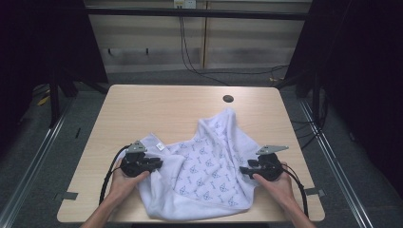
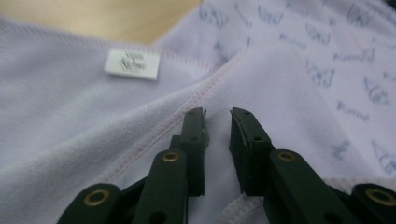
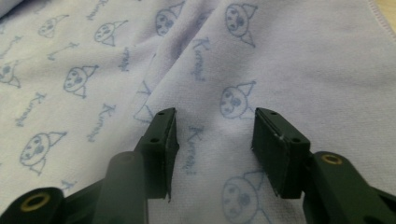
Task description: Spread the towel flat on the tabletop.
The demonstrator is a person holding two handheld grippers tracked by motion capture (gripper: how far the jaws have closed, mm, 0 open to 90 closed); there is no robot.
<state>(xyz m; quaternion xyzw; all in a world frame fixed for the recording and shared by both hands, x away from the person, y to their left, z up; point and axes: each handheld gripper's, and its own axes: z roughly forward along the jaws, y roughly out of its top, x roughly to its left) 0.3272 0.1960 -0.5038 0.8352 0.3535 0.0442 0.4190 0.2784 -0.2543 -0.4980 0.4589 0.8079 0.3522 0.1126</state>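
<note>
We see a pale wooden table (image 1: 142, 109) from above, with a crumpled white cloth (image 1: 204, 171) lying on its near half, between the middle and the near edge. The cloth is soft and lilac-white, printed with small blue cartoon faces with pointed ears and handwritten words; part of it is folded over to show a plain unprinted side, edged with a pale pink stitched hem. A small white sewn label (image 2: 132, 63) sits on that plain side, near the cloth's left corner. The cloth has no tidy outline — one pointed corner reaches toward the far right corner of the table, close to a round dark cable hole (image 1: 228, 99), so its longest stretch runs slantwise from the near left to the far right. We hold the left gripper (image 1: 154, 164) at the cloth's left edge; in the left gripper view (image 2: 218, 116) its jaws stand a narrow gap apart just over the stitched hem, with no fabric pinched between them. We hold the right gripper (image 1: 243, 169) at the cloth's right edge; in the right gripper view (image 3: 215, 126) its jaws stand wide apart above the printed fabric, gripping nothing.
</note>
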